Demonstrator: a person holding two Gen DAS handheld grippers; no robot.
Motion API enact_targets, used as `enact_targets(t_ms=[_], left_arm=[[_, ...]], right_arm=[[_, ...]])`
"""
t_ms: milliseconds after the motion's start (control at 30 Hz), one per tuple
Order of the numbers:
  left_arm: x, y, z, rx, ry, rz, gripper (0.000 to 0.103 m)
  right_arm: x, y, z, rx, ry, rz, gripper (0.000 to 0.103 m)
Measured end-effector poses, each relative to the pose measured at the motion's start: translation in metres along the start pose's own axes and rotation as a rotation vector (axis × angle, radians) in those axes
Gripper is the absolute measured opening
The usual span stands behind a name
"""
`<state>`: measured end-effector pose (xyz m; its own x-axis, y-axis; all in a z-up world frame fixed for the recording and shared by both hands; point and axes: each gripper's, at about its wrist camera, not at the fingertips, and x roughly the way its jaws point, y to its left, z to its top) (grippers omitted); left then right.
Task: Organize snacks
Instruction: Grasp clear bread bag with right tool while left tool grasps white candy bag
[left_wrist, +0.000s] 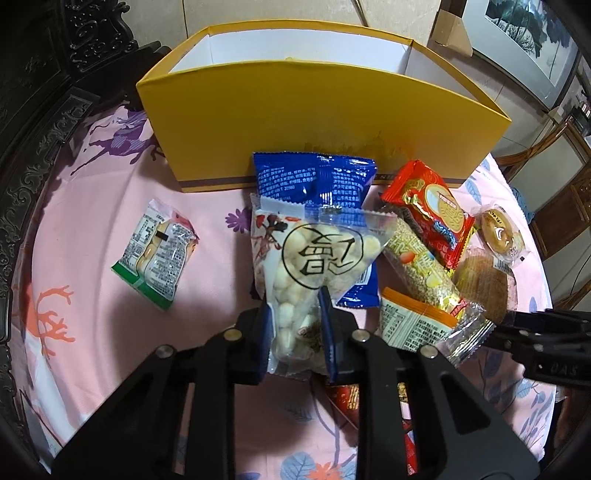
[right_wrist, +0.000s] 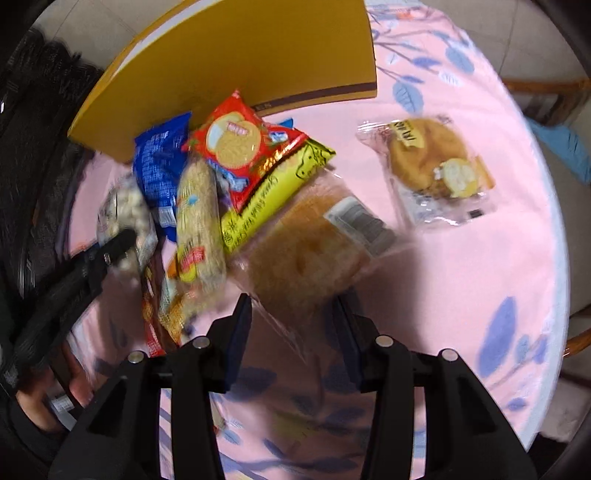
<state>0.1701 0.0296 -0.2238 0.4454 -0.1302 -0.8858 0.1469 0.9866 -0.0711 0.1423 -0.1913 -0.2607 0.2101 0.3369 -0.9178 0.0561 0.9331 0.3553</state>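
The big yellow cardboard box (left_wrist: 317, 122) at the back of the pink flowery surface (left_wrist: 92, 314) looks almost empty, though I cannot see its floor, and most snacks lie in a pile in front of it. The left tongs (left_wrist: 295, 314) pinch a clear bag of round white snacks (left_wrist: 314, 254). The right tongs (right_wrist: 291, 321) stand half wide around a brown bread in clear wrap (right_wrist: 303, 254), not squeezing it.

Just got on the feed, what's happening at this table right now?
Snacks are being sorted toward the yellow box. The left gripper is clamped on the clear bag of white candies, which lies on the pile. The right gripper is open, its fingers either side of the brown cake packet, not gripping.
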Motion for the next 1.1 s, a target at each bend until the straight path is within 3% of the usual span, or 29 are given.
enact_targets(t_ms=[133,300,433,467,500,600,1100], left_arm=[[0.0,0.0,0.0,-0.004,0.0,-0.003,0.022],[0.001,0.0,0.0,-0.011,-0.002,-0.004,0.022],[0.001,0.001,0.001,-0.011,0.0,-0.006,0.022],[0.001,0.001,0.001,-0.011,0.0,-0.007,0.022],[0.001,0.001,0.001,-0.011,0.0,-0.008,0.023],[0.001,0.002,0.001,-0.011,0.0,-0.009,0.023],[-0.007,0.003,-0.001,-0.016,-0.035,-0.014,0.02]], right_arm=[[0.004,-0.009,0.01,0.111,-0.024,0.026,0.062],[0.009,-0.003,0.021,0.115,-0.059,-0.07,0.071],[0.016,0.009,0.028,0.079,-0.074,-0.146,0.071],[0.017,0.013,0.029,0.053,-0.088,-0.165,0.069],[0.017,0.015,0.028,0.033,-0.104,-0.17,0.058],[0.014,0.017,0.025,0.022,-0.128,-0.125,0.044],[-0.044,0.019,-0.009,-0.098,-0.247,-0.092,0.039]])
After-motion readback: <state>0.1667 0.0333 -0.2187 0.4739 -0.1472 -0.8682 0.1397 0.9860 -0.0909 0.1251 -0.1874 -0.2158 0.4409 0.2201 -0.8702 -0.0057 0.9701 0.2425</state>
